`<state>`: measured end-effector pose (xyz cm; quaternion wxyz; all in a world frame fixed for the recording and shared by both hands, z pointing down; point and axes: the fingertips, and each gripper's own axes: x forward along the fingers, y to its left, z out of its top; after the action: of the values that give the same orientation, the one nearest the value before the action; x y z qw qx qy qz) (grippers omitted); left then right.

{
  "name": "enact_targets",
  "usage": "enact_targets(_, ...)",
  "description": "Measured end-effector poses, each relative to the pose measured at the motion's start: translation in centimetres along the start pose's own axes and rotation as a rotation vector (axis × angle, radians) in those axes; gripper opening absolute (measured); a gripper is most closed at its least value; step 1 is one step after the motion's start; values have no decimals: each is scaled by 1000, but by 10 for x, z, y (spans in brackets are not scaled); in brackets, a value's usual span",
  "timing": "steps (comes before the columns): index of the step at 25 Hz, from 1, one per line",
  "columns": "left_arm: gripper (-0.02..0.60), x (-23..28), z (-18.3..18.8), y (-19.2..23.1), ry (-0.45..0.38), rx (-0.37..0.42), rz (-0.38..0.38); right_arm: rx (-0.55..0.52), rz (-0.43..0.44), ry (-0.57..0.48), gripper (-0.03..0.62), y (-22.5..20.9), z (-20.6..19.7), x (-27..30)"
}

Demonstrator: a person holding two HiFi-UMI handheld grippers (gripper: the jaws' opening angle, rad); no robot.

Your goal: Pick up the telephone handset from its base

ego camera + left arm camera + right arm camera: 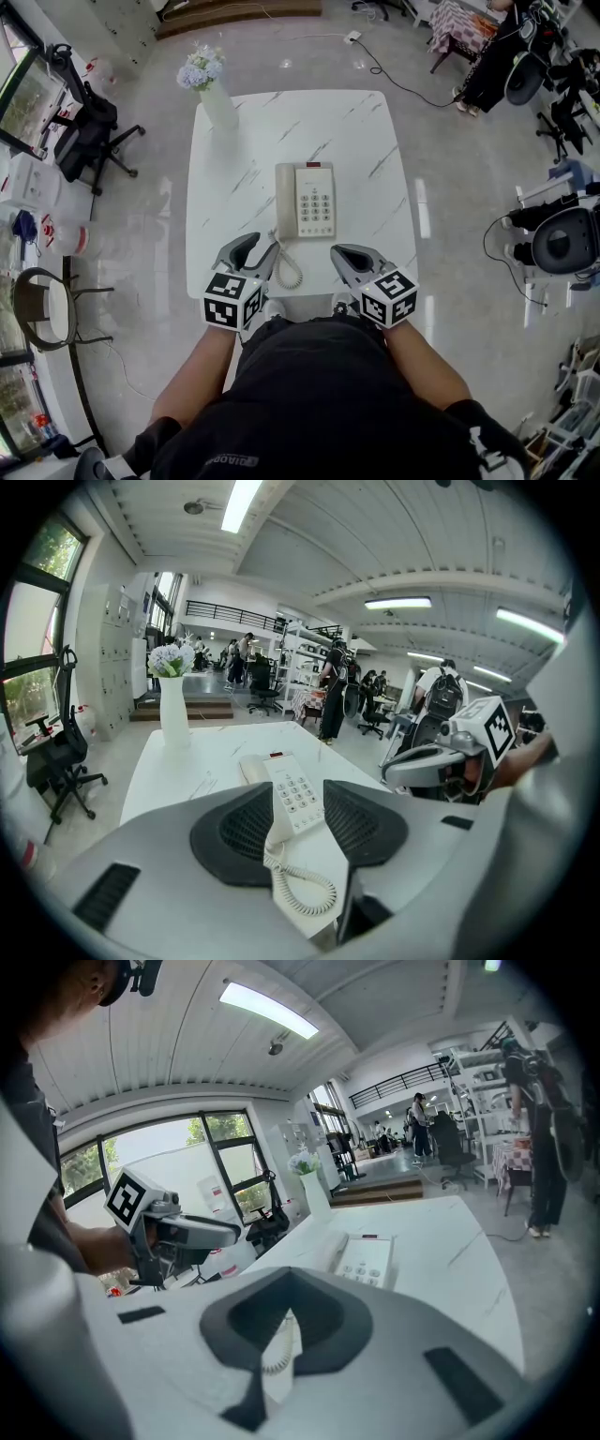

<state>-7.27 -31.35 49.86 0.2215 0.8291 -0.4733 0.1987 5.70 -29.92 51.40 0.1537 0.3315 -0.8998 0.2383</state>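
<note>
head view: the handset (285, 201) lies cradled on the left of the telephone base (315, 200) on the table (244, 122), its coiled cord (289, 269) trailing toward the left gripper (246, 253) and right gripper (349, 258) – both overlap the table's near edge. left gripper view: jaws spread, pinching nothing, the handset mostly behind one pad. right gripper view: jaws pressed together at the tips, empty – only a sliver of cord shows between them
</note>
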Motion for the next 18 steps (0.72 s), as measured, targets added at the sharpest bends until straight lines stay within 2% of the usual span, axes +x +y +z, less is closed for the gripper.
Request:
enact_targets(7, 204, 2, 1, 2, -9, -3, 6, 2, -1, 0, 2, -3, -1, 0)
enact_targets(18, 204, 6, 3, 3, 2, 1, 17, 3, 2, 2, 2, -6, 1, 0)
